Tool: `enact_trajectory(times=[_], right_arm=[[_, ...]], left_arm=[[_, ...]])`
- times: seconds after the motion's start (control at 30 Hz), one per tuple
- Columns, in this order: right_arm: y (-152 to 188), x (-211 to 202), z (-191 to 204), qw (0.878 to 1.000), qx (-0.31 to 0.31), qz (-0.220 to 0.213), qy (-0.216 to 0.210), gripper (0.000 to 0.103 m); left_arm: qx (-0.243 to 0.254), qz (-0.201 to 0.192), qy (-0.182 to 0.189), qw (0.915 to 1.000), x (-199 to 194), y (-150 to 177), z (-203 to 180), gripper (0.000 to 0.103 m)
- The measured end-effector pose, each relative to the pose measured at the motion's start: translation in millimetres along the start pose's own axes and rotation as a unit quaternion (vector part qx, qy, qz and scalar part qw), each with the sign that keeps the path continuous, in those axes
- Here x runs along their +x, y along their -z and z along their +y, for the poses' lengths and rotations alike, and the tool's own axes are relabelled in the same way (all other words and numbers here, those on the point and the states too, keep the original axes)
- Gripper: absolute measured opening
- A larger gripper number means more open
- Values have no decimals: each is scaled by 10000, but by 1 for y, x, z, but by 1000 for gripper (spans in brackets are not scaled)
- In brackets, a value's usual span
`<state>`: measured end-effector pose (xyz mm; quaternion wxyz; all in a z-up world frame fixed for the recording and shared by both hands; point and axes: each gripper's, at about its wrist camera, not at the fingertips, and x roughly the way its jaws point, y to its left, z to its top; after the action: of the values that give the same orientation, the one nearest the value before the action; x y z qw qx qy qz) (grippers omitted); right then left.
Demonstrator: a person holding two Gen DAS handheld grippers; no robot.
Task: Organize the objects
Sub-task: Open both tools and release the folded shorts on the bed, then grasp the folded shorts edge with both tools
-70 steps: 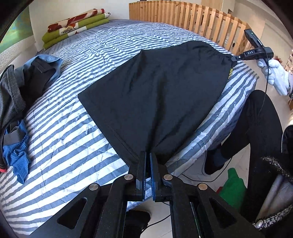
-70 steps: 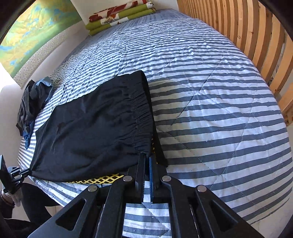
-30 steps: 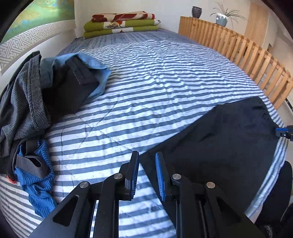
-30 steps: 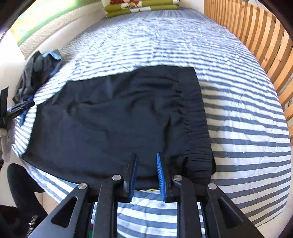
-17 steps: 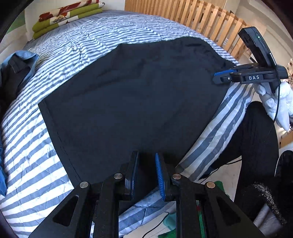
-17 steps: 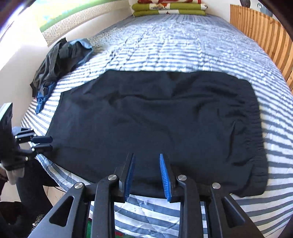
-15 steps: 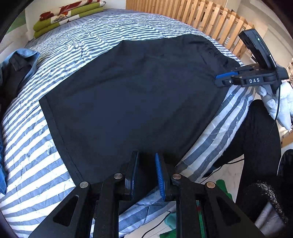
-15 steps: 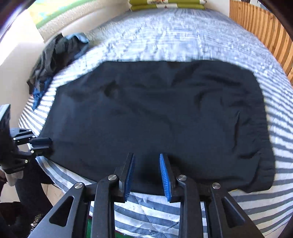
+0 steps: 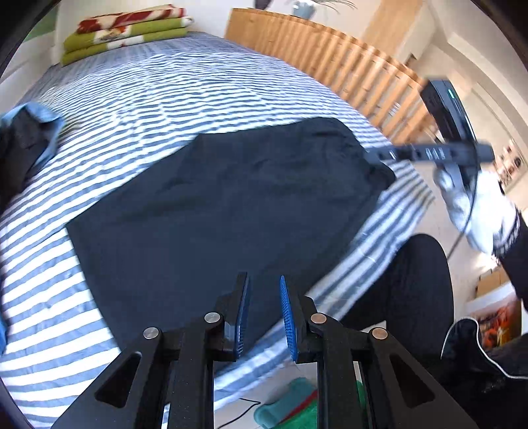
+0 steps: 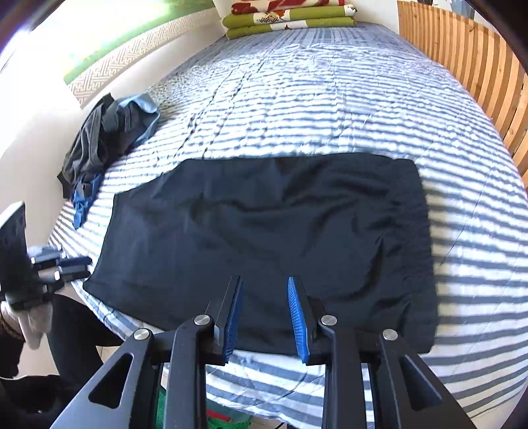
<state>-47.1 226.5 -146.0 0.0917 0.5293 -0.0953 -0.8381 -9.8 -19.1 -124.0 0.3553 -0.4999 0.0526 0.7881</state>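
A black garment (image 10: 264, 237), spread flat with a gathered elastic band along its right edge, lies across the near end of a bed (image 10: 330, 109) covered in a blue-and-white striped quilt; its near hem runs close to the mattress edge. The left tongs (image 9: 264, 313) hover above the garment's near corner with their blue pads (image 9: 243, 316) parted by a narrow gap and nothing between them; the right tongs (image 10: 265, 316) hang over the near hem, likewise apart and empty, the gap a little wider. In the left wrist view the right tongs appear blurred at the garment's far corner, held by a white-gloved hand (image 9: 475, 211) with a cable trailing down; whether their tips touch the cloth there cannot be told. In the right wrist view the left tongs show at the left edge, just beside the garment's left corner, apart from it.

A heap of other clothes (image 10: 105, 142), grey, light blue and bright blue, sits by the wall side of the bed, well apart from the black garment; folded green and red-patterned blankets (image 10: 287, 16) are stacked at the head; a wooden slatted rail (image 10: 462, 59) runs along the far side. The person's dark-trousered leg (image 9: 419, 283) stands beside the bed; something green (image 9: 290, 406) lies on the floor below.
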Motion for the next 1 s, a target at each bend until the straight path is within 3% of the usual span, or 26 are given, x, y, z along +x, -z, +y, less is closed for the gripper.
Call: enact_trajectory(times=[0.17, 0.33, 0.43, 0.6, 0.7, 0.8, 0.87, 1.0], right_arm=[[-16, -7, -8, 9999, 90, 57, -127, 26], [15, 2, -8, 9954, 800, 363, -370, 26], [49, 19, -2, 9827, 1552, 536, -861, 26], [81, 53, 13, 9609, 2472, 562, -1114, 26], [91, 68, 10, 9417, 3053, 638, -1262, 27], [93, 65, 11, 9343, 3293, 442, -1290, 33], [93, 64, 11, 9305, 3406, 334, -1307, 42], [87, 69, 16, 9302, 3481, 279, -1131, 43]], left_arm=[[297, 78, 179, 9994, 20, -17, -32, 20], [577, 76, -85, 9983, 27, -57, -27, 22], [637, 135, -242, 9976, 35, -96, -2, 36], [609, 298, -485, 9965, 58, -161, 35, 36], [608, 465, -313, 9966, 73, -182, 50, 41], [633, 587, -169, 9961, 92, -193, 54, 54], [564, 683, -51, 9961, 107, -198, 58, 54], [538, 908, 7, 9944, 133, -204, 64, 54]])
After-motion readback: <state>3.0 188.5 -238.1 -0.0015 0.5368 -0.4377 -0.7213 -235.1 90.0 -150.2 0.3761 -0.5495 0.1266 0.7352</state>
